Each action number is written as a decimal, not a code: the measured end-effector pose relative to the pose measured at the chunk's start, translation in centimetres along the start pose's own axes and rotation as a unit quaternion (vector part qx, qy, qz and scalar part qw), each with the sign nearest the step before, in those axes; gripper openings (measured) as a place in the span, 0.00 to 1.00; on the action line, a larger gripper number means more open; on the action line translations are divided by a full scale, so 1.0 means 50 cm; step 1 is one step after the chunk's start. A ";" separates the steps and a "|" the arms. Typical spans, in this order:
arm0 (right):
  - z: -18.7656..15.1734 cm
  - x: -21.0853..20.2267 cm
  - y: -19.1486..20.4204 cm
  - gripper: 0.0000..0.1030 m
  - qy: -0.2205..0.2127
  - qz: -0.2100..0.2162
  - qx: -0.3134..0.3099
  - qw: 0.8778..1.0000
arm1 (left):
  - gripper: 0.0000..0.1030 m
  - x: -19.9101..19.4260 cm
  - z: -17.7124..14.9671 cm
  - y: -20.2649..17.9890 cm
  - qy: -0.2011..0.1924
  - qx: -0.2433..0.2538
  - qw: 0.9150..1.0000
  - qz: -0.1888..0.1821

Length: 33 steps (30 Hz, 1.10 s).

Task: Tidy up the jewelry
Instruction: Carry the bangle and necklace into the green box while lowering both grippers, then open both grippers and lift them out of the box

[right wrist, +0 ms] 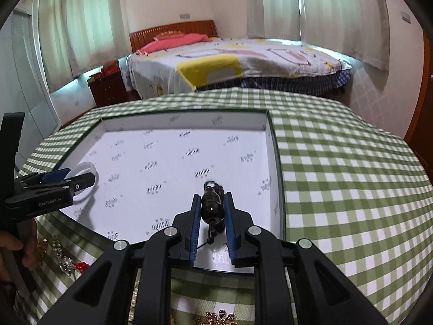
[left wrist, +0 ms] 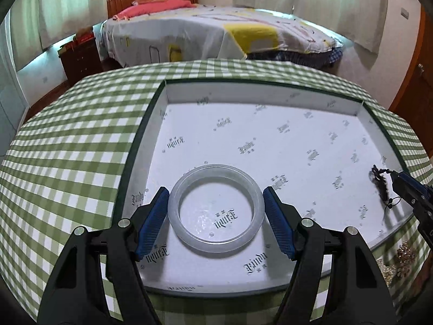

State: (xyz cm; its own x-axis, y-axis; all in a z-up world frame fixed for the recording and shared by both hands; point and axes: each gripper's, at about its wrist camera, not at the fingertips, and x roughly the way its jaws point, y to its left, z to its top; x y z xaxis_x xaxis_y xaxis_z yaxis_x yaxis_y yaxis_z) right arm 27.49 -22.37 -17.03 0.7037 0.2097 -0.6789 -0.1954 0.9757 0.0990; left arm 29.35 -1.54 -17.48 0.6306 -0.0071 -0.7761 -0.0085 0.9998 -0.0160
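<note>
Clearly, I am gripping a dark beaded bracelet (right wrist: pixel 212 205) with my right gripper (right wrist: pixel 212 224) near the box's (right wrist: pixel 273 146) right wall, its beads blurring; my left gripper (left wrist: pixel 216 216) is straddling the pale bangle (left wrist: pixel 216 208), jaws open, by the left wall.

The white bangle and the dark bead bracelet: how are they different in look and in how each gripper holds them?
The white bangle is a pale, translucent rigid ring; the dark bead bracelet is brown-black beads with a dangling cord. The bangle lies flat between the wide left gripper; the bracelet sits between the narrow right gripper. Both are over the white tray.
</note>
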 end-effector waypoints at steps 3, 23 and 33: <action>0.003 0.009 -0.003 0.17 0.009 -0.002 -0.001 1.000 | 0.67 0.004 -0.003 -0.007 0.002 0.013 1.000 0.005; -0.009 -0.044 -0.007 0.35 -0.010 0.012 0.023 1.000 | 0.77 -0.037 -0.002 -0.010 -0.028 0.009 1.000 0.004; -0.084 -0.165 0.044 0.35 -0.040 0.027 0.001 0.999 | 0.77 -0.195 -0.068 -0.023 -0.112 0.005 0.994 0.003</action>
State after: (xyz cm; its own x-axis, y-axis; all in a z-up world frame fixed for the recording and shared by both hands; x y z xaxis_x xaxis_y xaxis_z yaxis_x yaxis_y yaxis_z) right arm 18.42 -22.23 -14.27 0.7448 0.2659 -0.6120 -0.2324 0.9631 0.1356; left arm 20.58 -2.68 -12.04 0.7876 0.0015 -0.6162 -0.0056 1.0000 -0.0047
